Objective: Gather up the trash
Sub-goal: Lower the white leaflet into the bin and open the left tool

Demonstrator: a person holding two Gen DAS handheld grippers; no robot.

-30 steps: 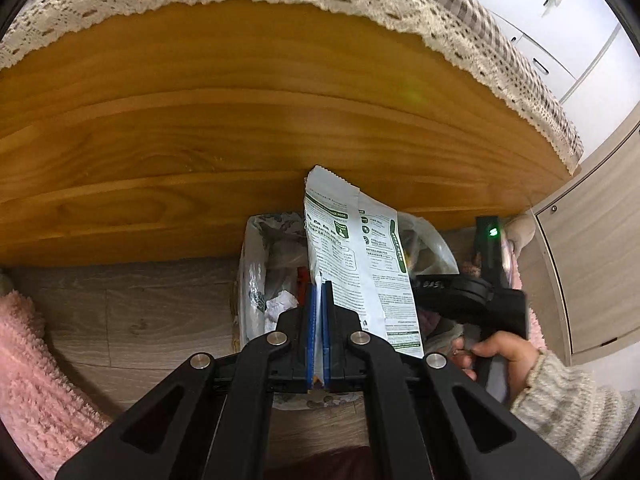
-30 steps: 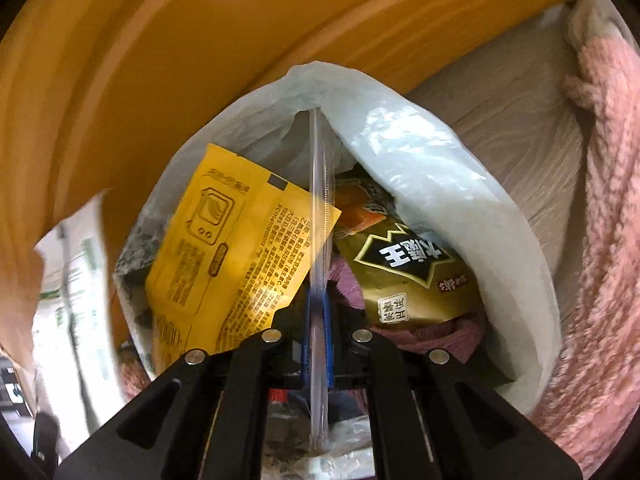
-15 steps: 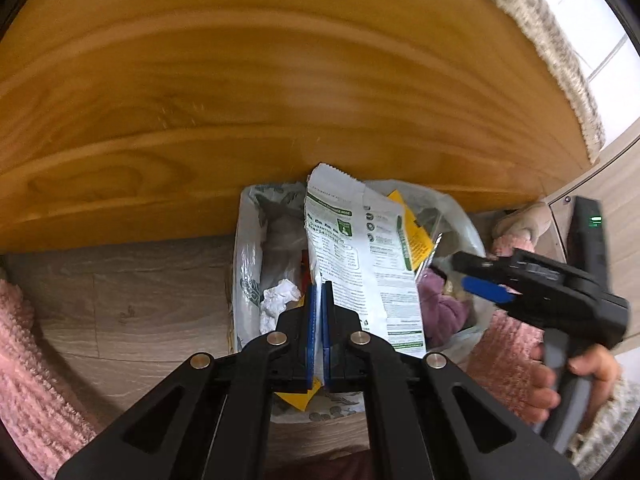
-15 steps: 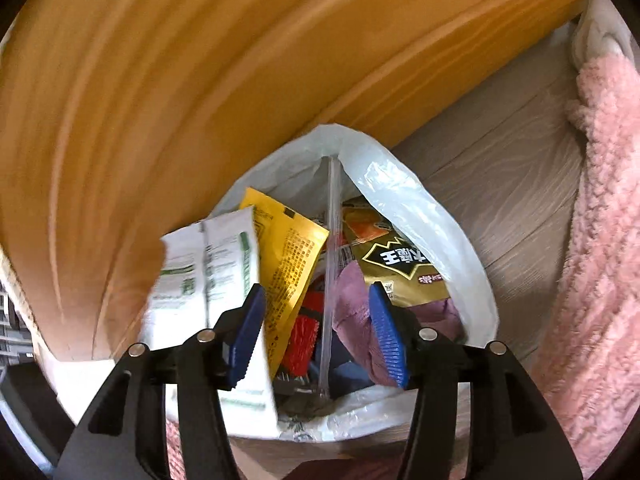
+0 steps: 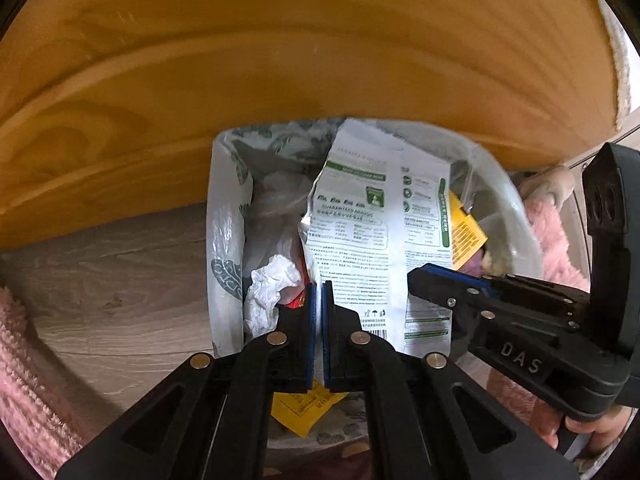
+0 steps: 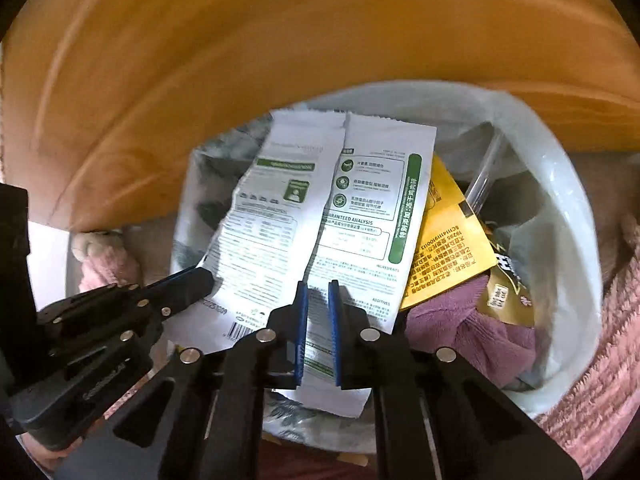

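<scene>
My left gripper (image 5: 319, 286) is shut on the lower edge of a white and green wrapper (image 5: 360, 232), which stands over the mouth of the white trash bag (image 5: 224, 216). My right gripper (image 6: 316, 284) hovers just over the same wrapper (image 6: 340, 208). Its jaws are closing to a thin slit and I see nothing pinched between them. A clear straw (image 6: 484, 176) leans inside the bag (image 6: 560, 184), beside a yellow packet (image 6: 444, 240). Each gripper shows in the other's view, the right gripper (image 5: 416, 276) at the wrapper's right side and the left gripper (image 6: 204, 276) at its corner.
A wooden bed side (image 5: 280, 60) rises right behind the bag. The bag also holds a crumpled tissue (image 5: 272, 284), purple cloth (image 6: 460, 328) and a brown snack packet (image 6: 504, 292). Pink rugs (image 5: 24, 360) (image 6: 600, 360) flank the bag on the wood floor (image 5: 120, 272).
My left gripper sank towards the bag with the wrapper. My right gripper opened, dropped the straw into the bag, closed again and swung over beside the wrapper.
</scene>
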